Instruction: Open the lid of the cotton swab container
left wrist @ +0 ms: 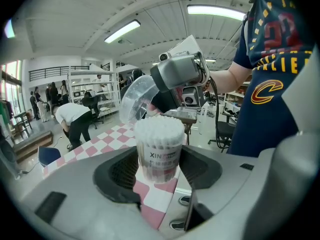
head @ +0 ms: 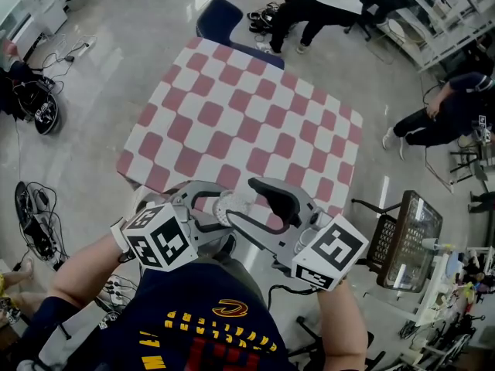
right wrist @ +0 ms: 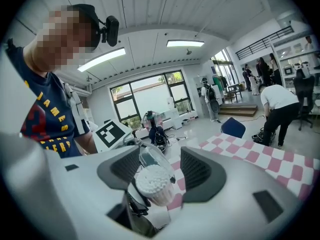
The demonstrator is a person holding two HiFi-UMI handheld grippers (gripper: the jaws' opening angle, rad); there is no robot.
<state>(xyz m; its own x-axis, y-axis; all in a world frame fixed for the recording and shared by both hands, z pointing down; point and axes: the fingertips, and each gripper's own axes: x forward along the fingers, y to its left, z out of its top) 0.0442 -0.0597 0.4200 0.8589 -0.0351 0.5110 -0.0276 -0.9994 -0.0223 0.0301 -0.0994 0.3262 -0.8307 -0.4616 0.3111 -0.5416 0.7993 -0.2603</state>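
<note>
Cotton swab container [left wrist: 159, 149], clear lid [left wrist: 136, 98] raised, clamped by left gripper [left wrist: 157, 170], right gripper [right wrist: 165, 171] apart around lid

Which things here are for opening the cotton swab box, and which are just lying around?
For the job: cotton swab container, its clear lid, left gripper, right gripper.

Just lying about: checkered table, blue chair, floor cables.
</note>
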